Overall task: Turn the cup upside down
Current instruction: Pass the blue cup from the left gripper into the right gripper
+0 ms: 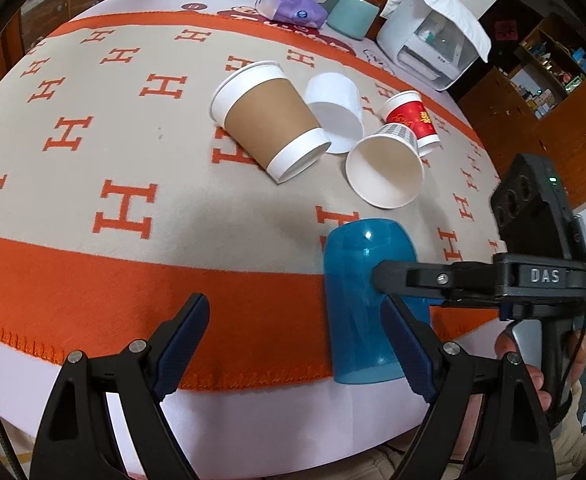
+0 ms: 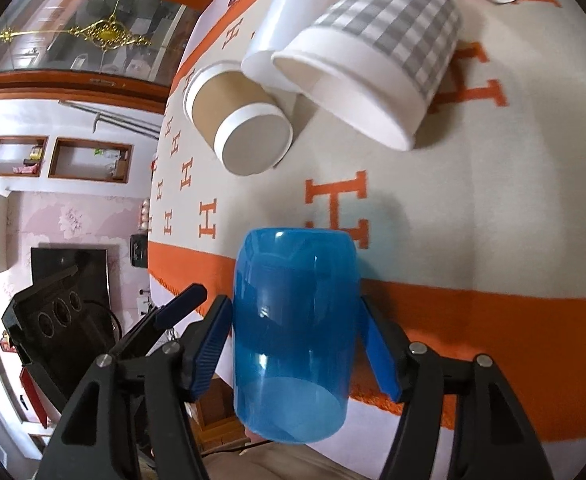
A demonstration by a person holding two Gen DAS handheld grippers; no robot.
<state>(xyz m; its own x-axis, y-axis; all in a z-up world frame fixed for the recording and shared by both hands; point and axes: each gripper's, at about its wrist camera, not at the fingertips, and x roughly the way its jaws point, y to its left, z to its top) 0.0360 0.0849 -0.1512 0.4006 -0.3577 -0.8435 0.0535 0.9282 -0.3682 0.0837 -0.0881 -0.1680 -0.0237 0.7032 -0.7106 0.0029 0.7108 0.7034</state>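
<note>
Left wrist view: blue translucent cup (image 1: pixel 367 304) at the near edge of an orange-and-beige blanket (image 1: pixel 93 152) covering the worktop (image 1: pixel 253 408), closed end pointing away, open rim toward the camera. Clamped across its middle by the right tool (image 1: pixel 381 280), reaching in from the right. Left tool (image 1: pixel 297 344) with fingers spread apart, holding nothing; its right finger (image 1: pixel 407 352) overlaps the blue cup in the picture, contact unclear. Beyond the blue cup, four paper cups lying tipped together: brown-sleeved cup (image 1: pixel 271 120), plain white cup (image 1: pixel 335 110), grey-checked cup (image 1: pixel 387 166), red cup (image 1: pixel 411 120).

Right wrist view: blue cup (image 2: pixel 293 336) between the right tool's (image 2: pixel 295 340) blue pads (image 2: pixel 209 344), gripped on both sides. Beyond it, brown-sleeved cup (image 2: pixel 237 124), white cup (image 2: pixel 289 36), checked cup (image 2: pixel 377 56). Left of the blue cup, left tool (image 2: pixel 173 312).
</note>
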